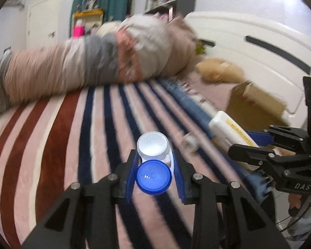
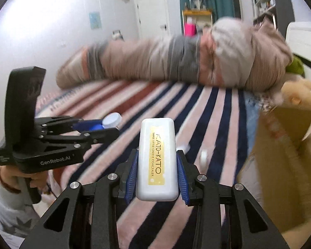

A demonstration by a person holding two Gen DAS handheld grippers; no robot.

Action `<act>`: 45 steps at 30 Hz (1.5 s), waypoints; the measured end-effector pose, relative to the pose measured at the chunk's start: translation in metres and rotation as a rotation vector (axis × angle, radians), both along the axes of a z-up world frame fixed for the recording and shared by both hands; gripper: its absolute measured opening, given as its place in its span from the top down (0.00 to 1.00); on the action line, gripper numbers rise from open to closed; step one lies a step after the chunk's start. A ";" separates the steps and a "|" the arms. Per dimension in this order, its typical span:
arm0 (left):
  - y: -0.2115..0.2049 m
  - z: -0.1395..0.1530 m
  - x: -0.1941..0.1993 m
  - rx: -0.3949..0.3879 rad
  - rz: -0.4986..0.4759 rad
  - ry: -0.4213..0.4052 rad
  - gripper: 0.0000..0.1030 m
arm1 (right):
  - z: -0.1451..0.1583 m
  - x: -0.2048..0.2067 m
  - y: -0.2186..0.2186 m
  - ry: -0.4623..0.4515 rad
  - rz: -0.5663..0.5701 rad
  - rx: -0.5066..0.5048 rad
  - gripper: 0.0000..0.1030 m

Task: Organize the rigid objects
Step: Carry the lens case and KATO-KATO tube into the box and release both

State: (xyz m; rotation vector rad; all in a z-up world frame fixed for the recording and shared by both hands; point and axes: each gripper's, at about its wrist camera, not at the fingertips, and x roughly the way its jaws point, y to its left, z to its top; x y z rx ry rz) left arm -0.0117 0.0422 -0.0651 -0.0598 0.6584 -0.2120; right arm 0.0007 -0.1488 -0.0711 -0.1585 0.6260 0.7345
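Left gripper [image 1: 155, 170] clamps a lens case [image 1: 154, 161] between its blue pads; right gripper [image 2: 157, 172] grips a white concealer box [image 2: 157, 159] above the striped blanket [image 2: 209, 112], cardboard box [image 2: 280, 166] to its right.

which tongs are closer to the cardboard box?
Right. The right tongs, gripping the white concealer case, sit beside the cardboard box; the left tongs, holding the contact lens case, are farther away.

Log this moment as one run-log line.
left gripper: shut on contact lens case | right gripper: shut on white concealer box | both above striped blanket
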 end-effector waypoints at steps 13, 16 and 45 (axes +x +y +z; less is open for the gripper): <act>-0.142 0.093 0.013 -0.015 -0.333 -0.129 0.71 | 0.052 -0.003 -0.141 -0.141 -0.305 -0.002 0.70; -0.178 0.096 0.024 0.002 -0.389 -0.112 0.71 | 0.039 0.019 -0.172 -0.102 -0.410 -0.090 0.70; -0.269 0.041 0.086 0.099 -0.561 0.144 0.71 | -0.001 0.057 -0.198 -0.047 -0.419 -0.251 0.60</act>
